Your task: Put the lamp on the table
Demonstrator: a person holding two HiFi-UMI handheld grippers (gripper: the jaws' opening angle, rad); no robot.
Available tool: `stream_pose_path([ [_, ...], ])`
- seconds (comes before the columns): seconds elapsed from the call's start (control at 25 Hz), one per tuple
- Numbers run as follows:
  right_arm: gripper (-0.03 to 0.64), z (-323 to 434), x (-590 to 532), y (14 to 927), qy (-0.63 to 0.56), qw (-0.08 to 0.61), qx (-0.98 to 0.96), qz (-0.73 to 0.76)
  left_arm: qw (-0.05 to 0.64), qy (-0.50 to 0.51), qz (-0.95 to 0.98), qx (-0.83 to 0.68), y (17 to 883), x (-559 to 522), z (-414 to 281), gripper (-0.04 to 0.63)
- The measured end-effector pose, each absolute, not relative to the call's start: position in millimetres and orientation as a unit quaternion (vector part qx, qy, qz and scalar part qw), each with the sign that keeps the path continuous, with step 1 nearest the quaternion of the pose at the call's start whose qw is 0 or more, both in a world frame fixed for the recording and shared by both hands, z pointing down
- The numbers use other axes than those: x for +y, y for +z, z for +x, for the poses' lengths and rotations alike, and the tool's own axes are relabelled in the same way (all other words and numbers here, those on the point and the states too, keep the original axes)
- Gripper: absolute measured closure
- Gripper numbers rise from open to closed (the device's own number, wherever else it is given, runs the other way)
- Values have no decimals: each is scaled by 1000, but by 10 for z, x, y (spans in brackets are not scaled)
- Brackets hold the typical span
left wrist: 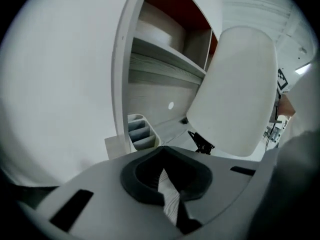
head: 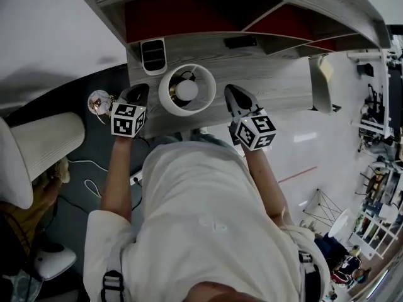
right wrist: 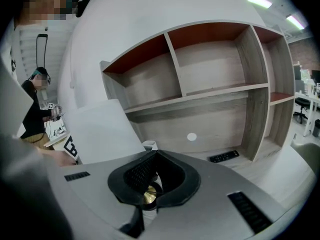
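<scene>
The lamp (head: pixel 187 90) stands on the pale wooden desk (head: pixel 283 80), and from above I look into its round white shade at the bulb. My left gripper (head: pixel 135 95) is just left of the shade and my right gripper (head: pixel 237 99) just right of it, neither touching it. In the left gripper view the shade (left wrist: pixel 235 94) rises to the right of the shut, empty left gripper (left wrist: pixel 167 179). In the right gripper view the right gripper (right wrist: pixel 152 184) looks shut, with the shade (right wrist: pixel 102 129) at the left. A brass part (right wrist: pixel 149 195) shows through the gap behind its tips.
A white slotted organizer (head: pixel 153 55) stands at the desk's back left and a black remote (head: pixel 240 41) lies behind the lamp. The red-backed shelf unit (right wrist: pixel 220 69) rises over the desk. A round glass object (head: pixel 99 101) sits beside the left gripper. A white chair (head: pixel 44 143) and floor cables are at the left.
</scene>
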State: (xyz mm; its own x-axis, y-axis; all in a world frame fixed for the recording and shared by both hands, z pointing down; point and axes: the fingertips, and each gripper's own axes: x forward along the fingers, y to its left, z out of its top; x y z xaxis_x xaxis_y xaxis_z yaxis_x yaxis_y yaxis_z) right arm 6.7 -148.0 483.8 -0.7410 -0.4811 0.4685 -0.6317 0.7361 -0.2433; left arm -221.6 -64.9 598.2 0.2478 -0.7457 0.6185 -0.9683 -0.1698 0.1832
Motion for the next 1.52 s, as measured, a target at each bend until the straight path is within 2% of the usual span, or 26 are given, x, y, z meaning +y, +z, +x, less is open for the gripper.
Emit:
stream_pose_path([
  [0.64,588,-39,-1443,4287,164,142,-950,226,176,118,708,-673,4597,-427,-2074,580],
  [1.2,588,-93,-1326,4001,123,114,-971,171,114,102,709,-688,4200,-298,-1829,580],
  [1.52,588,-73,-1246,3930,109,97,-977,157,106,106,714,-684,4143,-322,-1742,580],
])
